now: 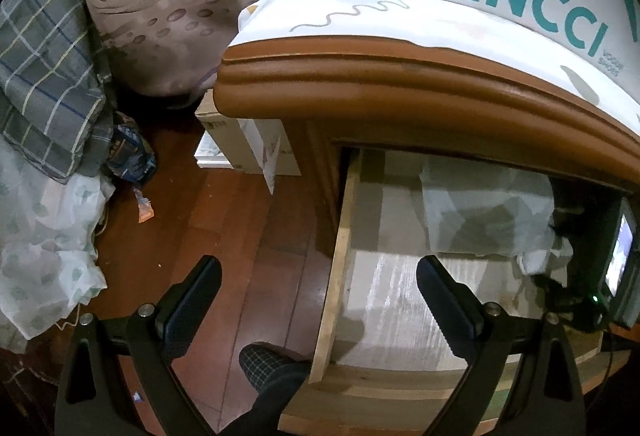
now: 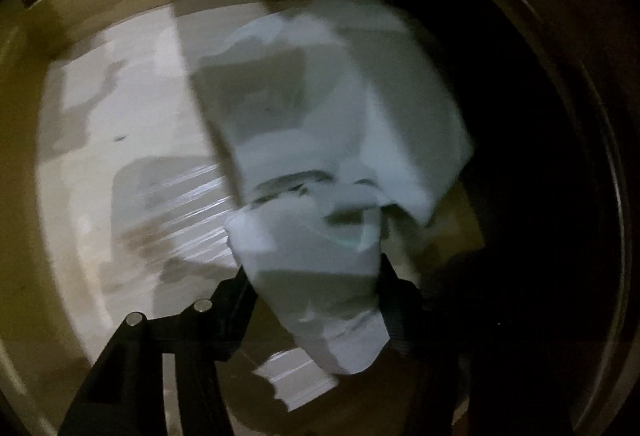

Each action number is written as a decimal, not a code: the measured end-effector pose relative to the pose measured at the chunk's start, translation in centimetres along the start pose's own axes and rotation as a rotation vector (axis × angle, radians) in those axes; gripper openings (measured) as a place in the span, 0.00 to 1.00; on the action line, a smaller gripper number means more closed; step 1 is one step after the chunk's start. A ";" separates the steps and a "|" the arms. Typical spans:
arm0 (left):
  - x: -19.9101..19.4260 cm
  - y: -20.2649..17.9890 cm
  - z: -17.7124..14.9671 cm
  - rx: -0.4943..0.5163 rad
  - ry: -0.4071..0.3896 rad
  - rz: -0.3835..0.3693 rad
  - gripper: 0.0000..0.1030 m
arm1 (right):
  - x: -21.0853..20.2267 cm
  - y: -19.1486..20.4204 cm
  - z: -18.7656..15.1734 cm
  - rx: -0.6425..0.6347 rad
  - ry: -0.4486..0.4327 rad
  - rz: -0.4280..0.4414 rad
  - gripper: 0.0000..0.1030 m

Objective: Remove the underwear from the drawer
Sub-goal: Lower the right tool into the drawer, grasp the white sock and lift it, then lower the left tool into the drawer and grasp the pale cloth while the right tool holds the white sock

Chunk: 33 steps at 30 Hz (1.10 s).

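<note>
Two tongs | left (image 1: 320,288) agape, empty | right (image 2: 316,288) pinching underwear (image 2: 332,140) | drawer (image 1: 340,256) open

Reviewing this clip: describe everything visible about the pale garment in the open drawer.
The underwear is a pale, white-grey soft cloth, loosely folded and crumpled, blurred in the right wrist view. It lies toward the back of the open drawer, partly under the dresser's top edge. Its near end is bunched between the two fingers of the right tongs, which have closed on it. The rest looks to be resting on the drawer's light lining.
</note>
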<state>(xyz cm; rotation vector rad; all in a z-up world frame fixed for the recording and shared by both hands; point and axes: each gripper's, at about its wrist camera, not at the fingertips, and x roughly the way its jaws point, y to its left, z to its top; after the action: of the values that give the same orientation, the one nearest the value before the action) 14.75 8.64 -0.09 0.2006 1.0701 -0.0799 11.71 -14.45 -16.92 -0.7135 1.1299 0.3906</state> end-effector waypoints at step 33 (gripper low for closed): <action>1.9 -5.6 -1.7 0.133 0.056 -0.124 0.94 | -16.6 -4.2 -5.1 0.706 -0.214 -0.108 0.44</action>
<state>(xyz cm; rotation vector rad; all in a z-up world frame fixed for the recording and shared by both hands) 13.28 3.55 -3.20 0.2577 1.1339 -0.2592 4.34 -19.90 -1.64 -0.1039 0.9324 -0.0378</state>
